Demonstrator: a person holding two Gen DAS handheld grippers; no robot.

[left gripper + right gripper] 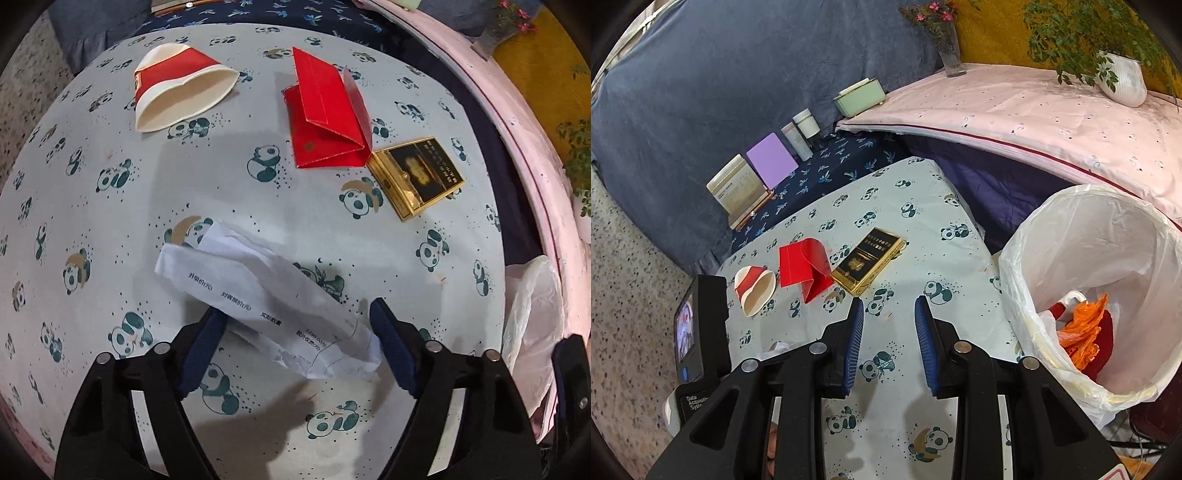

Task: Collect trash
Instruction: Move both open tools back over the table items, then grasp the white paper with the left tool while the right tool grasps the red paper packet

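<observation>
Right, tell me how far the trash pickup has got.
Done: orange plastic scrap and other waste lie in the white-lined bin. In hand: the open left gripper straddles the crumpled white printed paper, not yet clamped. Left: flattened red-and-white paper cup, folded red card, gold-and-black box. The right gripper is open, empty.

A panda-print cloth (916, 206) covers the desk. Behind it, against a grey-blue cushion (738, 74), stand a purple card (771, 161), a cream booklet (737, 188) and two white jars (801, 133). A mint box (858, 96), a flower vase (949, 48) and a potted plant (1123, 77) sit on pink bedding (1034, 122)
</observation>
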